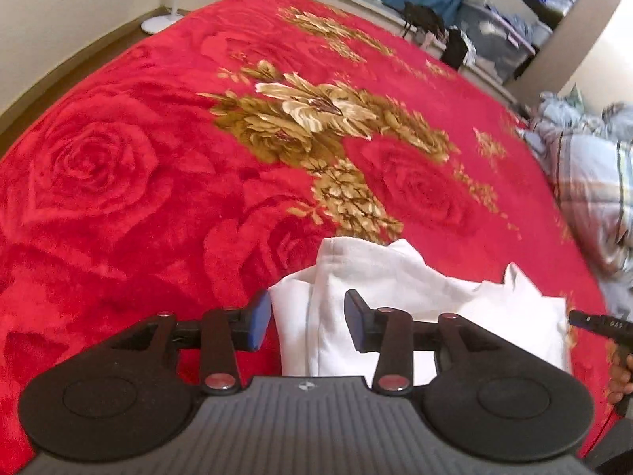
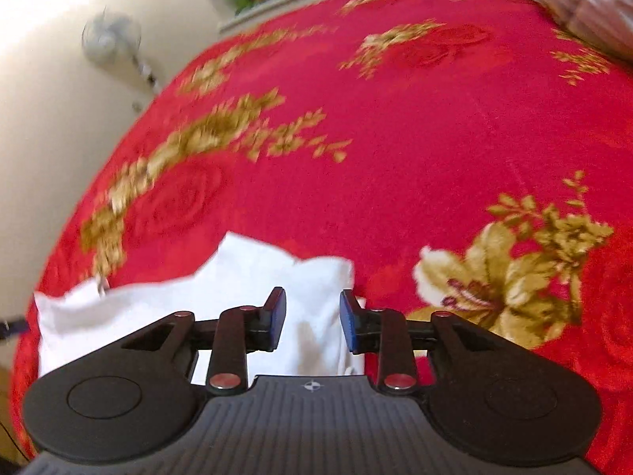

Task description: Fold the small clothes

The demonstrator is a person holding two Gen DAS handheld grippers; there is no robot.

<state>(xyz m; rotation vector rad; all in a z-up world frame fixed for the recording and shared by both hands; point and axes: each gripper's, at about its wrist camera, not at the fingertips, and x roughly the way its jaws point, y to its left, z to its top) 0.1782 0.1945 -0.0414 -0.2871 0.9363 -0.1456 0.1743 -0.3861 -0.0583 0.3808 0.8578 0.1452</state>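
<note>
A small white garment (image 1: 399, 301) lies crumpled on the red floral blanket (image 1: 158, 166) near the bed's front edge. My left gripper (image 1: 308, 322) is open, its blue-padded fingers straddling the garment's left part, just above it. In the right wrist view the same white garment (image 2: 245, 281) lies low and left of centre. My right gripper (image 2: 312, 320) is open over the garment's right end. Whether either gripper touches the cloth is unclear. The right gripper's tip (image 1: 593, 322) shows at the right edge of the left wrist view.
A pile of plaid bedding (image 1: 589, 182) lies at the bed's right side. A standing fan (image 2: 112, 39) is by the wall on the left. Bins and dark items (image 1: 494, 39) stand beyond the far edge. The red blanket (image 2: 395, 138) stretches ahead.
</note>
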